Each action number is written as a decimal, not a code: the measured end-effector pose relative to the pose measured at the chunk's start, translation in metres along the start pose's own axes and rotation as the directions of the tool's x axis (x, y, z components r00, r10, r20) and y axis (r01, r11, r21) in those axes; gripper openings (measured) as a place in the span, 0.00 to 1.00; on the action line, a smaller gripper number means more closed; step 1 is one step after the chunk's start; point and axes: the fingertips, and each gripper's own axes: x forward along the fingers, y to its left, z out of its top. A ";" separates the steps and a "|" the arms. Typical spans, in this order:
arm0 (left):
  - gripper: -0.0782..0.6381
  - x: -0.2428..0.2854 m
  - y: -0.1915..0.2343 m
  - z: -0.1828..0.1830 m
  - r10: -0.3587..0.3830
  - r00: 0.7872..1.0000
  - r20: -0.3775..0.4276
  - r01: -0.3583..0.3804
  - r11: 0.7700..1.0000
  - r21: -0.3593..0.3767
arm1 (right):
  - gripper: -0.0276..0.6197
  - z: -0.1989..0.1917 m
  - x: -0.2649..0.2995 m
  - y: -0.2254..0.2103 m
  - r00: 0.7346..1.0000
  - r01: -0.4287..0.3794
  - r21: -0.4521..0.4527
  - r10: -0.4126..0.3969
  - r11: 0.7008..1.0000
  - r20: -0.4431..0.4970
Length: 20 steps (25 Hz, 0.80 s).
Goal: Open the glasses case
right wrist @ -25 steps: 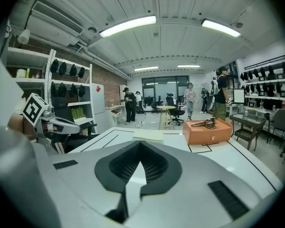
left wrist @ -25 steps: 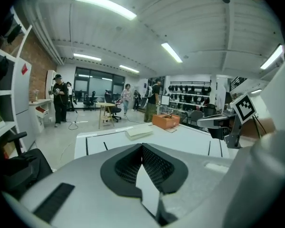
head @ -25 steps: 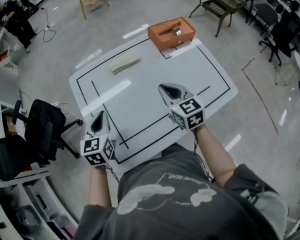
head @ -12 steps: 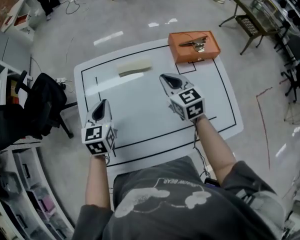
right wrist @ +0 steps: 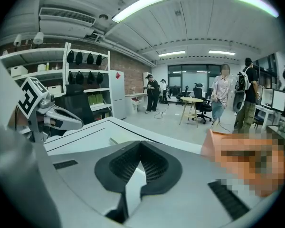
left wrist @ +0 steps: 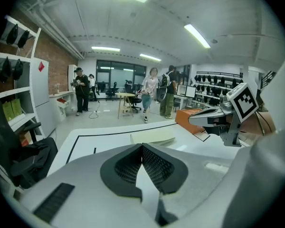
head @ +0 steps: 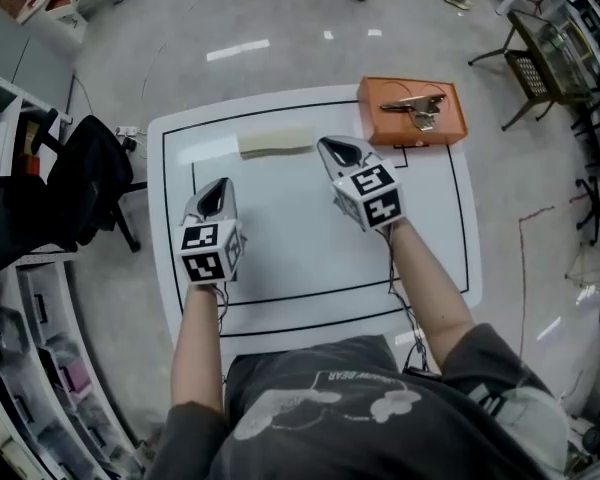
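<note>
Head view | left gripper [head: 217, 187] jaws clenched, empty | right gripper [head: 333, 149] jaws clenched, empty

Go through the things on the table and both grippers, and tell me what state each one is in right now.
glasses case: closed, lying flat on the table, no gripper on it.
left gripper: shut, nothing between its jaws.
right gripper: shut, nothing between its jaws, held close to the case.
orange box: looks closed, metal object lying on top.
</note>
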 end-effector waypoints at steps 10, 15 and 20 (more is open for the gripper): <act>0.11 0.068 0.011 -0.017 0.068 0.989 -0.132 -0.073 0.997 -0.034 | 0.09 -0.021 0.049 -0.010 0.987 -0.090 -0.116 0.073 0.989 -0.140; 0.11 0.089 0.016 -0.026 0.093 0.977 -0.190 -0.098 0.995 -0.015 | 0.36 -0.028 0.069 0.001 0.974 -0.172 -0.219 0.132 0.960 -0.184; 0.11 0.099 0.017 -0.028 0.101 0.974 -0.205 -0.106 0.994 -0.016 | 0.48 -0.041 0.084 0.009 0.956 -0.218 -0.315 0.137 0.924 -0.261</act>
